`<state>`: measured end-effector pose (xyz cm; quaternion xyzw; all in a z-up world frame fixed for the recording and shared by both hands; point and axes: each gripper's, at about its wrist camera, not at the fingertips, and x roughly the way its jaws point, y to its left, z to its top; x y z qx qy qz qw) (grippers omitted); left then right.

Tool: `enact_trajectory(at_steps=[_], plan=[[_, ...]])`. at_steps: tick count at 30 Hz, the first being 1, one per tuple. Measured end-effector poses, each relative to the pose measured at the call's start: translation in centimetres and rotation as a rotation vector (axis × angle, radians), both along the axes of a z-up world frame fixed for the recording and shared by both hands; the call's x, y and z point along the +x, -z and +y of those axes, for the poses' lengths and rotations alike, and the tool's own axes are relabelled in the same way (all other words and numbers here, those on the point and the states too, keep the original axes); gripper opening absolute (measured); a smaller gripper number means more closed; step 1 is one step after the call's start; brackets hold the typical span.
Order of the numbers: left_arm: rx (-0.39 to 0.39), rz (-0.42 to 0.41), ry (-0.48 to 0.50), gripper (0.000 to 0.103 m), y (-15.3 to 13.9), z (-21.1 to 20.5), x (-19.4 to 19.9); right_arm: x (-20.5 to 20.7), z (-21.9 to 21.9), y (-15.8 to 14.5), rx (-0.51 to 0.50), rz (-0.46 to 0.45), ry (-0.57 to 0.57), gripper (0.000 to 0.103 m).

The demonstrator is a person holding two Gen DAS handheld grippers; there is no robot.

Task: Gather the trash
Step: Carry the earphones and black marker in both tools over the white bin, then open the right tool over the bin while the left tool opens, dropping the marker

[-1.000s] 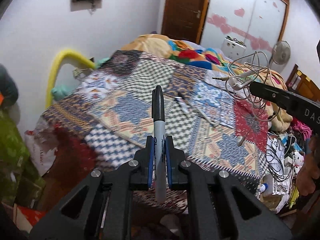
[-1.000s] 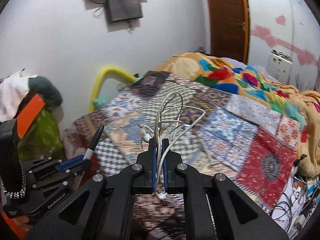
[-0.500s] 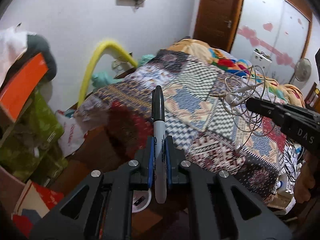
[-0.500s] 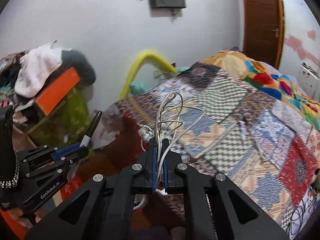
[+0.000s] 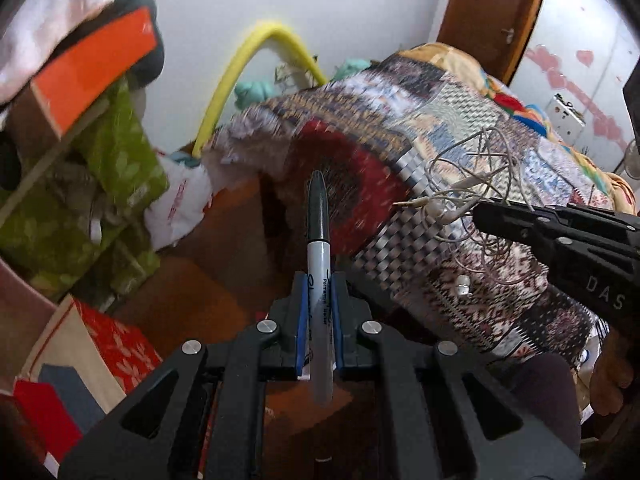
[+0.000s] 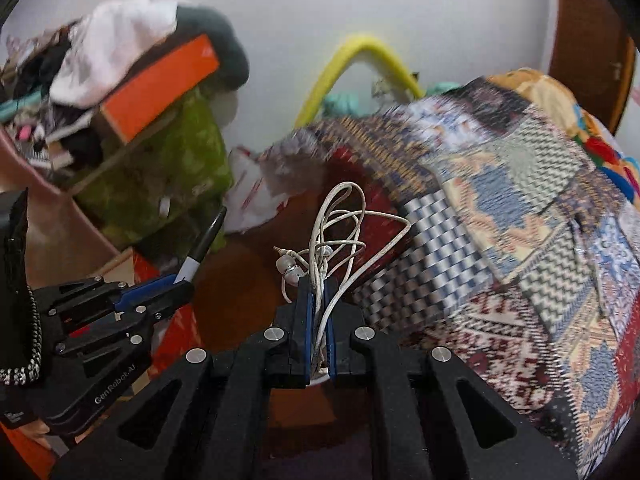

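My left gripper (image 5: 318,280) is shut on a grey marker with a black cap (image 5: 318,240), which stands upright between the blue pads. The right gripper (image 6: 316,286) is shut on a tangled bundle of white earphone cable (image 6: 340,232) with earbuds hanging at its left. In the right wrist view the left gripper (image 6: 182,284) shows at the lower left with the marker (image 6: 202,244) sticking up. The left wrist view has the right gripper (image 5: 480,210) at the right with the earphones (image 5: 476,184) dangling from it. Both hang past the corner of the bed, over the brown floor.
A patchwork bedspread (image 5: 460,128) covers the bed on the right. At the left stand a pile of clothes with an orange box (image 5: 92,64), a green floral bag (image 5: 96,184) and a white plastic bag (image 5: 184,204). A yellow hose (image 5: 248,60) arches at the wall. A red patterned box (image 5: 116,348) lies low left.
Both grippers have swung left and downward, off the bed top to its corner and the floor beside it. The marker and the earphones stay gripped.
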<state>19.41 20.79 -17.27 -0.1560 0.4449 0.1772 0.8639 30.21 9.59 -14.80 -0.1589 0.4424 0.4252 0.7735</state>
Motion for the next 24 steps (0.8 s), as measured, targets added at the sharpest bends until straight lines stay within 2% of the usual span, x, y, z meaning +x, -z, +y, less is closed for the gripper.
enact_trajectory(at_steps=[5, 10, 17, 19, 21, 24], plan=[[-0.051, 0.066, -0.034, 0.010, 4.0, 1.6, -0.3, -0.3, 2.9, 4.7, -0.091, 0.107, -0.030, 0.005], [-0.124, 0.150, -0.056, 0.010, 8.3, 3.1, -0.2, -0.3, 5.1, 9.0, -0.172, 0.174, -0.049, 0.005], [-0.184, 0.217, -0.056, 0.010, 12.0, 4.1, 0.5, 0.8, 7.6, 13.4, -0.254, 0.288, -0.050, 0.008], [-0.196, 0.226, -0.062, 0.010, 12.5, 4.4, 0.8, 1.0, 8.2, 13.8, -0.273, 0.296, -0.053, 0.012], [-0.210, 0.229, -0.066, 0.010, 12.8, 4.6, 1.1, 1.3, 8.8, 13.9, -0.290, 0.298, -0.059, 0.026], [-0.215, 0.235, -0.062, 0.010, 13.1, 4.7, 1.5, 1.5, 9.3, 13.8, -0.279, 0.282, -0.063, 0.031]])
